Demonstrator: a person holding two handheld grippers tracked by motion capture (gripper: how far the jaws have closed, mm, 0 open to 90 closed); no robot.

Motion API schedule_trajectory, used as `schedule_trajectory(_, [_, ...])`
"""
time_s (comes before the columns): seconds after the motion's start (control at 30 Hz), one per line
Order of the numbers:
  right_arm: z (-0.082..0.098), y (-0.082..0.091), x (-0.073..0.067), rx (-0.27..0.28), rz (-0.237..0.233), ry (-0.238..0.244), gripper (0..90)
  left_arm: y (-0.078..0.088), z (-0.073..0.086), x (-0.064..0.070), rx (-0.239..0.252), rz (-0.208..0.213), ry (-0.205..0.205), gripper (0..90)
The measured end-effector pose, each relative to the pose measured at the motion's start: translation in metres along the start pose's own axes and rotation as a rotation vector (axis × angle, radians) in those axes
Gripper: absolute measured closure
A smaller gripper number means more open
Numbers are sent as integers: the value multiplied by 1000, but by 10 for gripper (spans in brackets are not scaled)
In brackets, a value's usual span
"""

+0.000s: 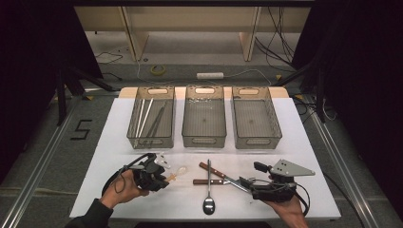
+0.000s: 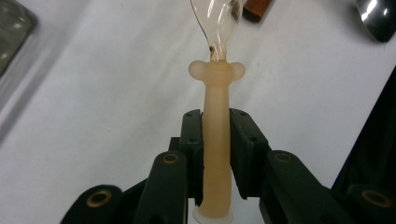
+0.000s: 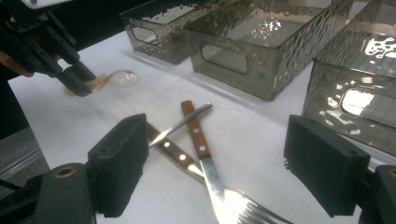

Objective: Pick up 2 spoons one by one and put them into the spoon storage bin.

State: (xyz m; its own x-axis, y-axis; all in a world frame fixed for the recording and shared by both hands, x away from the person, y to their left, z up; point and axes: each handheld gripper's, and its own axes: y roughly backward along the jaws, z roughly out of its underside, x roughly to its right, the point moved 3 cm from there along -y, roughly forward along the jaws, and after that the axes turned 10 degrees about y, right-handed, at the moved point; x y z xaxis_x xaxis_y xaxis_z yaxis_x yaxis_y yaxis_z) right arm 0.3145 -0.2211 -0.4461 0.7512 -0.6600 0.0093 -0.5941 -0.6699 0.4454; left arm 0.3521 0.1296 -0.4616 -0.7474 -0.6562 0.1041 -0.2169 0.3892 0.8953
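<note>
- The left gripper (image 2: 216, 123) clamps the handle of a small clear-bowled spoon (image 2: 215, 140), seemingly just above the white table (image 1: 119, 142).
- The right gripper (image 3: 224, 163) stands wide open, gripping nothing, over the wooden-handled cutlery (image 3: 198, 137).

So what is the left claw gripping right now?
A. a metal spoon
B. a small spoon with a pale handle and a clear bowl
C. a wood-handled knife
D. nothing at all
B: in the left gripper view the left claw has both jaws pressed on the pale handle of the small spoon, its clear bowl pointing away over the table.
</note>
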Motion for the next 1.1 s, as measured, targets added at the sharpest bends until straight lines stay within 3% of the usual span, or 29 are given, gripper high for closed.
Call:
schedule_trajectory(0.47, [0, 1, 1, 3, 1, -2, 230, 8, -15, -5, 138, -15, 84, 760])
schedule_trajectory(1.1, [1, 1, 2, 6, 2, -10, 230, 12, -61, -21, 257, -20, 133, 760])
